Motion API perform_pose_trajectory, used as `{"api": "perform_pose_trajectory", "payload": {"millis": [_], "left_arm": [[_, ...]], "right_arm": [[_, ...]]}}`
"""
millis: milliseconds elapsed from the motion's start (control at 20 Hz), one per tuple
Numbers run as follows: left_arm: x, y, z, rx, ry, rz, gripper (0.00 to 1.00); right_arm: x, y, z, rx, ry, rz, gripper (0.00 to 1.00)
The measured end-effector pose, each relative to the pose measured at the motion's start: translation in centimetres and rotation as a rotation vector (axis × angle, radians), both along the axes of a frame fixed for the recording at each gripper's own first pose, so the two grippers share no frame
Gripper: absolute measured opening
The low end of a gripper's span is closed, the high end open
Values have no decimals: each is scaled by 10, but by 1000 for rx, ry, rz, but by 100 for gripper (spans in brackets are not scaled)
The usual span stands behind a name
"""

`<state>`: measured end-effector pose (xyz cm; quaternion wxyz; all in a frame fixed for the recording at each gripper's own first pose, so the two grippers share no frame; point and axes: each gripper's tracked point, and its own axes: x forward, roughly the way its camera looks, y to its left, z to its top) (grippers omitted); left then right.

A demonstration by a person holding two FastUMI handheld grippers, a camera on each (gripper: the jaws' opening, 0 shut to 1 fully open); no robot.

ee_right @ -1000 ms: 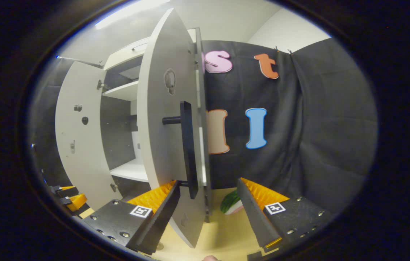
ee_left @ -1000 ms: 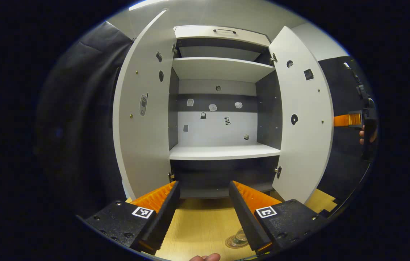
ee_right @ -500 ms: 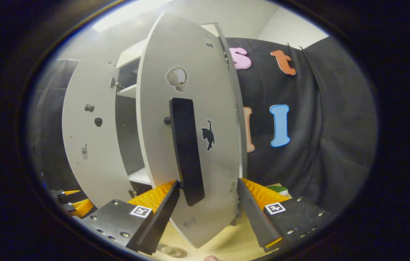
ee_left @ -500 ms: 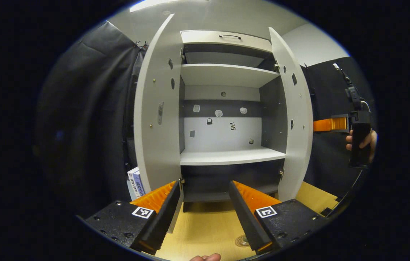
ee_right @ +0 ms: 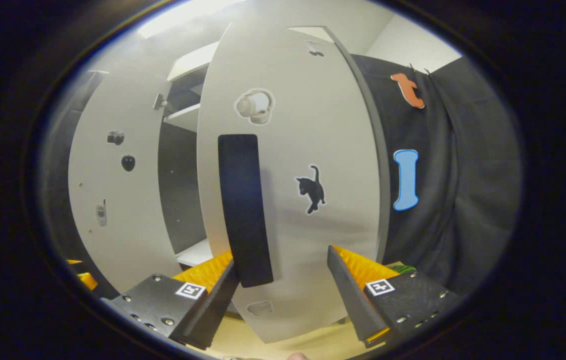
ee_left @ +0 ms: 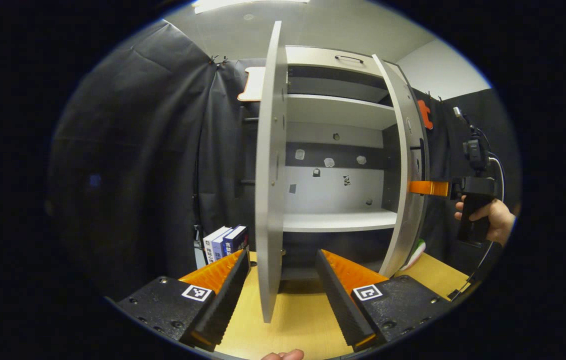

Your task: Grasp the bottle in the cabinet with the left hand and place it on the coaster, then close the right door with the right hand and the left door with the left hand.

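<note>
In the left gripper view the white cabinet (ee_left: 338, 220) stands with bare shelves. Its left door (ee_left: 268, 200) is edge-on, and the lower edge hangs between the spread fingers of my open left gripper (ee_left: 281, 257), without either finger pressing on it. The right door (ee_left: 409, 200) is swung partway in. My right gripper (ee_left: 428, 188), held by a hand (ee_left: 485, 217), reaches its outer face. In the right gripper view that right door (ee_right: 313, 150) looms close, with a black bar handle (ee_right: 240, 210). My right gripper (ee_right: 283, 257) is open, and the handle's lower end sits by its left finger.
Several books (ee_left: 223, 241) stand on the wooden tabletop (ee_left: 293, 320) left of the cabinet. A green object (ee_left: 417, 248) lies behind the right door. The left door's inner face (ee_right: 108, 200) and my left gripper (ee_right: 80, 277) appear at the left of the right gripper view.
The right door has swung well inward with my right gripper following it. My left gripper has shifted left, so the left door now appears edge-on between its fingers. Bottle and coaster slid out of frame.
</note>
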<state>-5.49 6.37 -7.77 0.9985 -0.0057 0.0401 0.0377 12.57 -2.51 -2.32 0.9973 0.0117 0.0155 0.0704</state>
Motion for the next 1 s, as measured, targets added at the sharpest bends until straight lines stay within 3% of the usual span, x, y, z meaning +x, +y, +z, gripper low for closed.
{"api": "perform_pose_trajectory", "payload": {"millis": [550, 700, 1000], "left_arm": [[9, 68, 28, -3, -7, 46, 86], [16, 75, 42, -18, -19, 24, 87], [32, 77, 52, -22, -11, -18, 87]], "right_arm": [[55, 35, -4, -48, -21, -65, 100], [67, 35, -3, -35, -23, -90, 96], [74, 38, -5, -26, -22, -126, 100]]}}
